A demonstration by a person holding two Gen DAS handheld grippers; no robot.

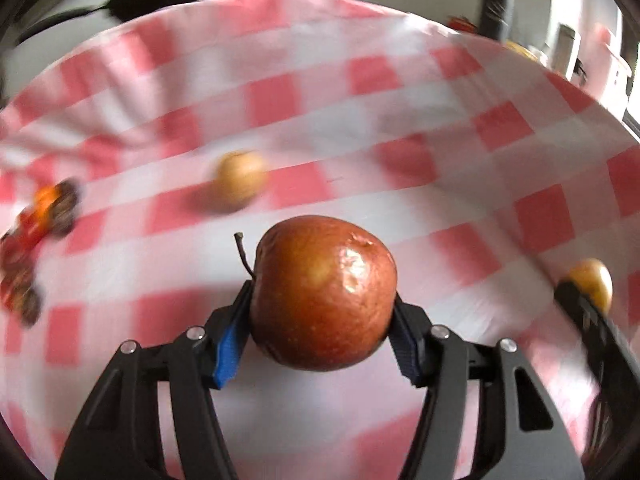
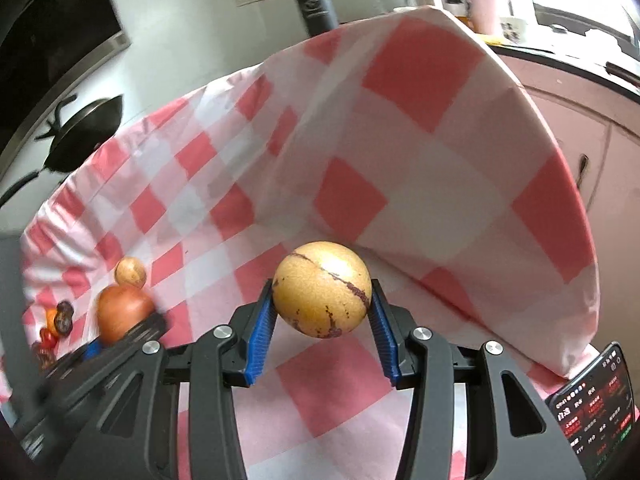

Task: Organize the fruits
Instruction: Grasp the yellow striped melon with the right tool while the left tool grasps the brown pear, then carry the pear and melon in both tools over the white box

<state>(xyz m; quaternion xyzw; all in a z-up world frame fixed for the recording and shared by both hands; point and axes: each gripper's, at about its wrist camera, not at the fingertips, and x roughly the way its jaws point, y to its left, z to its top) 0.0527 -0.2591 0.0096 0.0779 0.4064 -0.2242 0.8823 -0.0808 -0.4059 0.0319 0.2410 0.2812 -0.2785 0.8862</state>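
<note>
Two grippers, each w/ a fruit clamped between blue pads, work over one red-and-white checked cloth (image 1: 320, 92), which serves as landmark here. The cloth covers the whole work surface; in the right wrist view its far right part (image 2: 440, 120) rises over a raised shape and folds down toward the near side.

Left gripper (image 1: 322, 312): jaws about half way in, pads pressed on both sides of a red-brown apple (image 1: 324, 292), stem pointing up-left. The apple is off the cloth, above its near-middle area. From the right wrist view the same apple (image 2: 122, 310) and left gripper (image 2: 120, 336) sit over the cloth's left part, blurred.

Right gripper (image 2: 322, 312): jaws narrow, pads gripping a round tan-yellow fruit w/ dark red streaks (image 2: 322, 288), held above the cloth's near-middle, just before the fold. In the left wrist view that fruit (image 1: 592, 284) shows at the cloth's right edge, partly behind a black finger (image 1: 580, 304).

Another small tan fruit (image 1: 240, 182) lies on the cloth, mid-left, beyond the apple; blurred. In the right wrist view it (image 2: 130, 270) sits just behind the apple.

At the cloth's left edge: a cluster of small dark, red and orange items (image 1: 36, 232), too blurred to ID.

Beyond the cloth's far edge stands a black flask (image 2: 314, 0). A phone w/ lit screen (image 2: 596, 412) lies off the cloth's near-right corner.
</note>
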